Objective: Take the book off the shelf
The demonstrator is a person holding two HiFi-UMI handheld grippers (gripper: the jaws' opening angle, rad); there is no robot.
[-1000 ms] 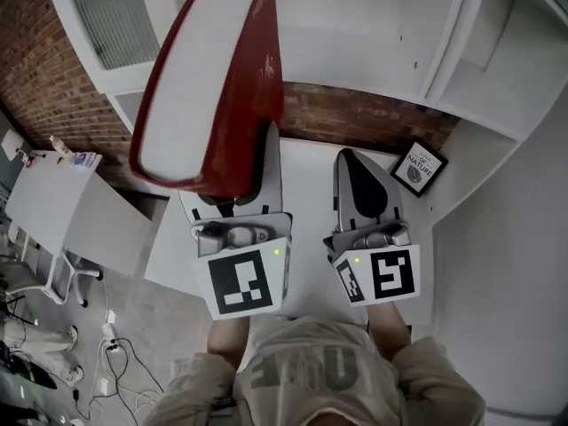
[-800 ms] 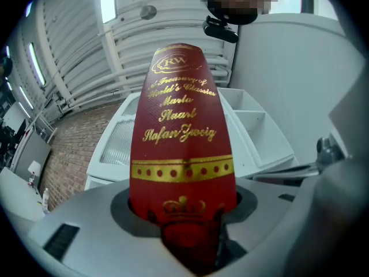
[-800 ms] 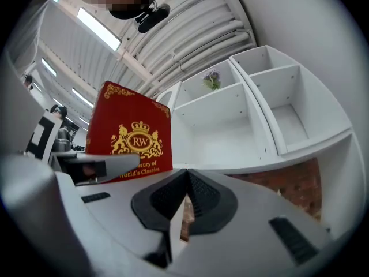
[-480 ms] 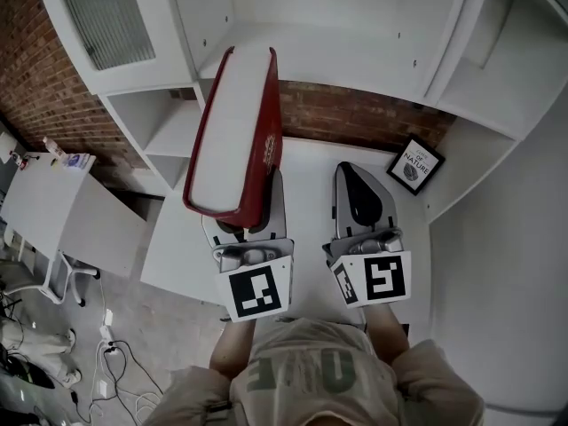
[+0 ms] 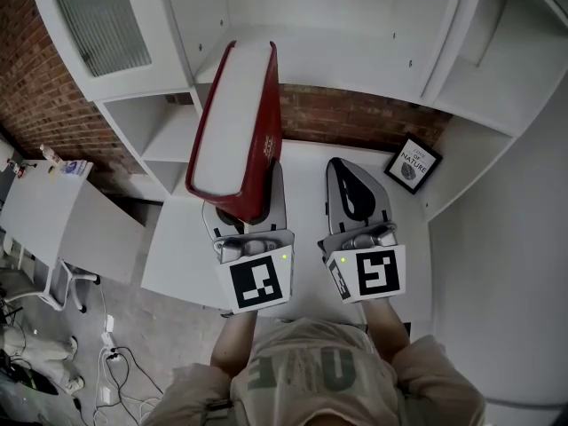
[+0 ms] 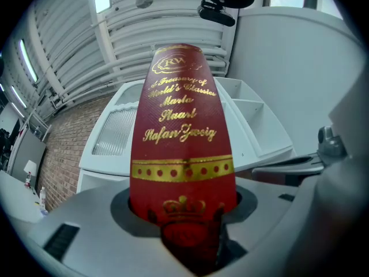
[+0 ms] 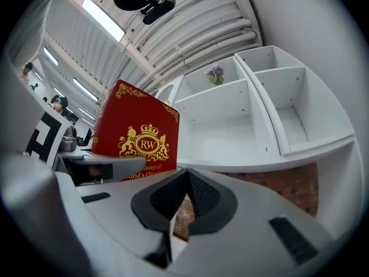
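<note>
A thick red book [image 5: 238, 127] with gold lettering stands up out of my left gripper [image 5: 242, 198], whose jaws are shut on its lower end. In the left gripper view the book's spine [image 6: 182, 149] fills the middle and rises from between the jaws of the left gripper [image 6: 187, 235]. The book is held in the air in front of the white shelf unit [image 5: 355, 51]. My right gripper [image 5: 348, 176] sits beside it, to the right, shut with nothing in it. In the right gripper view the right gripper's [image 7: 185, 192] black pads meet, and the book's cover [image 7: 138, 136] shows at the left.
A white desk top [image 5: 306, 229] lies below both grippers, against a brick wall [image 5: 355, 118]. A small framed picture [image 5: 417, 165] leans at the back right. A small plant [image 7: 215, 74] stands on an upper shelf. A white side table [image 5: 62, 216] and floor cables are at the left.
The book has dropped away from the head camera and now looks smaller and more upright. Both grippers shifted slightly; the left one kept its hold.
</note>
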